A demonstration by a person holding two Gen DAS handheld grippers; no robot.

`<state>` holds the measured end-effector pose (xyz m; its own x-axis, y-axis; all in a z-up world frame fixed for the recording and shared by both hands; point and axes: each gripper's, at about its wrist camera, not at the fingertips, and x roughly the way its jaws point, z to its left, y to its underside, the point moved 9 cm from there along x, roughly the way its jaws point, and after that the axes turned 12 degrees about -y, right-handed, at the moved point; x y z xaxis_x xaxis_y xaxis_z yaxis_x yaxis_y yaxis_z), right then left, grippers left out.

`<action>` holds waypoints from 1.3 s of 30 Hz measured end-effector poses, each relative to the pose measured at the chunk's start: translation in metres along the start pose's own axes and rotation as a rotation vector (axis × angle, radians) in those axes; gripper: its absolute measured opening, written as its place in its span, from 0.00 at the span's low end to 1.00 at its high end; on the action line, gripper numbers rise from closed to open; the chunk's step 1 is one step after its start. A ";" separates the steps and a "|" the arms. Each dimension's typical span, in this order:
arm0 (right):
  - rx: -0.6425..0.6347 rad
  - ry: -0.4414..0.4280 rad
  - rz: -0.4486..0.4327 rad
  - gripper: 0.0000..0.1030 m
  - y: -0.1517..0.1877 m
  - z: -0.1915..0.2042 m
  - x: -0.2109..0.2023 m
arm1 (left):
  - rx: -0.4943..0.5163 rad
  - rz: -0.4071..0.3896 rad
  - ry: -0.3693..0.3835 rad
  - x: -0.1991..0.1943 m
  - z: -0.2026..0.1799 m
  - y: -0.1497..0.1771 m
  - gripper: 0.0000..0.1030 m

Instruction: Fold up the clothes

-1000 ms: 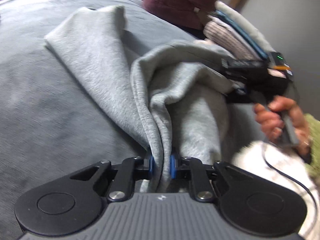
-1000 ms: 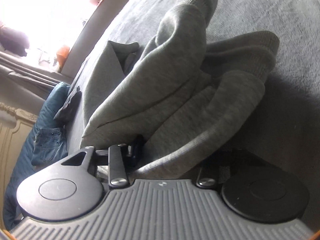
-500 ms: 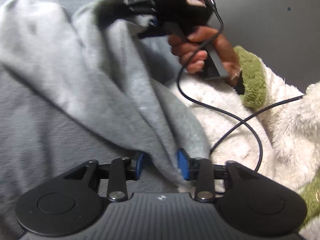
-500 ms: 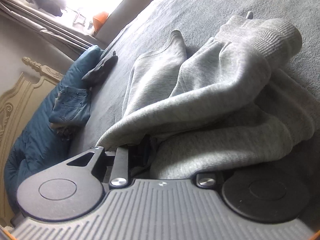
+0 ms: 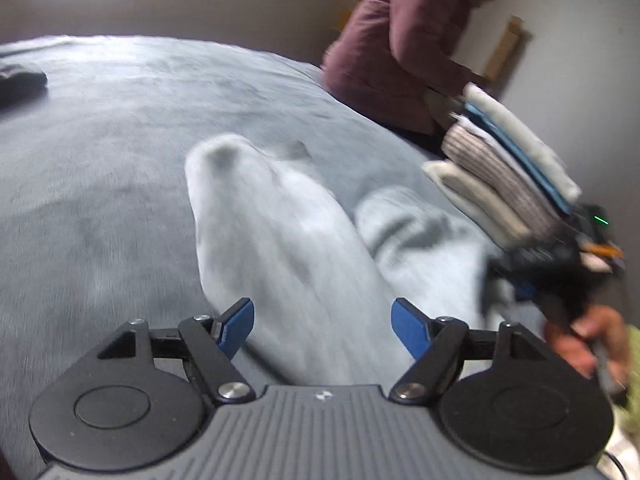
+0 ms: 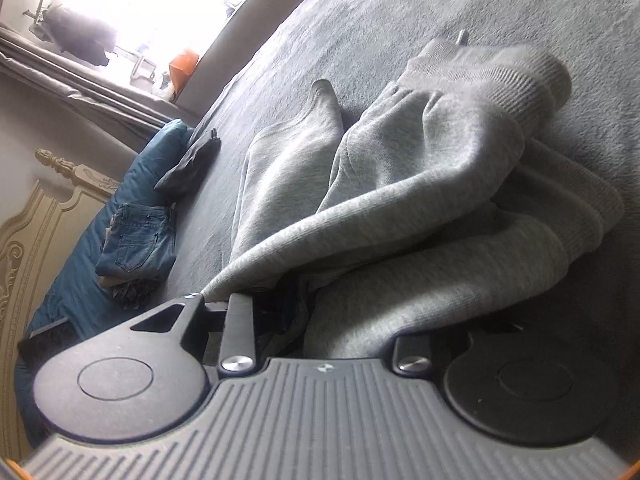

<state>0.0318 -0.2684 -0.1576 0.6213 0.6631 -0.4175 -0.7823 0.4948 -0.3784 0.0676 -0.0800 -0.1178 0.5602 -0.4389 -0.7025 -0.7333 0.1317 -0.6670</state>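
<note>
A light grey sweatshirt (image 5: 288,248) lies bunched on the grey bed cover (image 5: 120,128). In the left wrist view my left gripper (image 5: 322,322) is open, its blue pads spread wide over the cloth, which passes loosely between them. The right gripper (image 5: 532,268) shows at the right edge, shut on the sweatshirt's far side. In the right wrist view the sweatshirt (image 6: 420,184) drapes over the gripper and hides its fingertips; its ribbed hem (image 6: 500,76) lies at the upper right.
A stack of folded clothes (image 5: 508,176) stands at the bed's right edge, with a person in a maroon top (image 5: 404,40) behind it. In the right wrist view folded jeans (image 6: 140,240), a dark pouch (image 6: 192,164) and a carved headboard (image 6: 28,240) lie to the left.
My left gripper has opened wide and let go of the sweatshirt, and its view has swung back across the bed. The right gripper has kept its hold, with the cloth settling lower.
</note>
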 end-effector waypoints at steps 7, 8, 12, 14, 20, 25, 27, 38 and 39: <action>0.012 0.067 -0.051 0.57 -0.002 -0.011 -0.015 | -0.007 -0.008 -0.163 0.066 0.010 -0.033 0.79; 0.014 0.080 -0.048 0.63 -0.002 -0.013 -0.013 | -0.001 -0.004 -0.180 0.073 0.011 -0.034 0.79; 0.029 0.114 -0.037 0.79 -0.002 -0.022 -0.006 | 0.060 -0.006 -0.235 0.085 0.008 -0.032 0.78; 0.045 0.116 -0.020 0.81 -0.002 -0.027 0.001 | 0.100 -0.012 -0.268 0.086 0.006 -0.028 0.68; 0.035 0.067 0.009 0.37 -0.004 -0.023 0.025 | 0.100 0.000 -0.254 0.077 0.010 -0.021 0.15; -0.039 0.022 -0.034 0.20 -0.008 0.003 0.023 | 0.069 0.040 -0.197 0.056 0.018 -0.012 0.10; -0.056 -0.013 -0.079 0.19 -0.012 0.017 0.013 | 0.047 0.069 -0.170 0.043 0.023 -0.005 0.09; -0.170 -0.227 -0.210 0.18 -0.060 0.100 -0.022 | -0.027 0.328 0.122 -0.054 0.034 0.079 0.09; -0.200 -0.232 -0.207 0.18 -0.067 0.109 -0.016 | -0.043 0.349 0.166 -0.061 0.029 0.088 0.09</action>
<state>0.0694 -0.2508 -0.0357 0.7209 0.6817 -0.1252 -0.6027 0.5273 -0.5989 -0.0199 -0.0160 -0.1408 0.2064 -0.5123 -0.8336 -0.8863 0.2631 -0.3811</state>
